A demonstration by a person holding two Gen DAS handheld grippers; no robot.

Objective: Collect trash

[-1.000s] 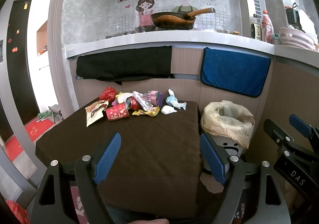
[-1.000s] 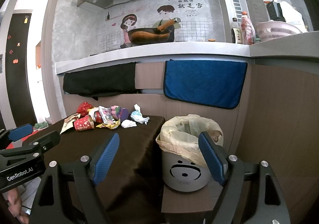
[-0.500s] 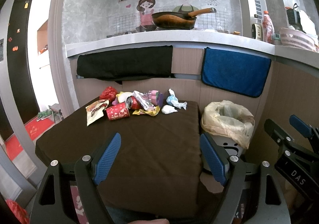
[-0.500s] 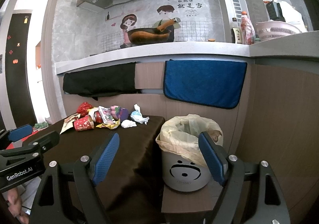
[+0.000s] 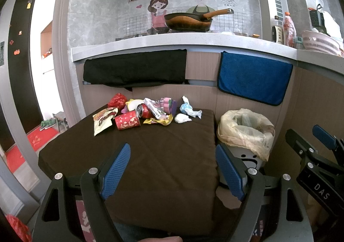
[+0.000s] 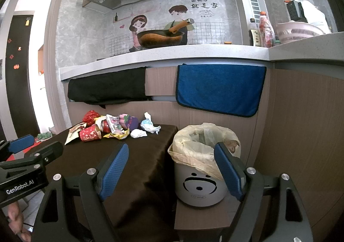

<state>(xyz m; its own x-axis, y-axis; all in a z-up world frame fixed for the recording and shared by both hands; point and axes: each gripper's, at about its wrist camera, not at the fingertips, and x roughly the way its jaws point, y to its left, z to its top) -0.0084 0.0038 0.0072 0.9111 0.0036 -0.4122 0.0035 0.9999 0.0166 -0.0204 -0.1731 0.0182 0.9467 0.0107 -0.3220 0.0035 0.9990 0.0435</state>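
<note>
A heap of trash lies at the far side of the brown-covered table (image 5: pixel 154 156): a red paper cup (image 5: pixel 127 122) on its side, a red can (image 5: pixel 146 111), a snack wrapper (image 5: pixel 102 119), a red crumpled bag (image 5: pixel 117 100), a yellow wrapper (image 5: pixel 160 121) and white tissues (image 5: pixel 182 117). The same heap (image 6: pixel 111 127) shows in the right wrist view. A white bin (image 6: pixel 200 186) lined with a pale bag (image 5: pixel 245 130) stands right of the table. My left gripper (image 5: pixel 173 168) is open above the table's near part. My right gripper (image 6: pixel 172 168) is open, in front of the bin. Both hold nothing.
Behind the table runs a wooden partition under a grey counter (image 5: pixel 172 42), with a black cloth (image 5: pixel 135 70) and a blue towel (image 5: pixel 253 76) hanging from it. A wok (image 5: pixel 189 21), bottles and a pink basket (image 5: pixel 320 43) sit on the counter. A doorway with a red mat (image 5: pixel 34 138) opens at the left.
</note>
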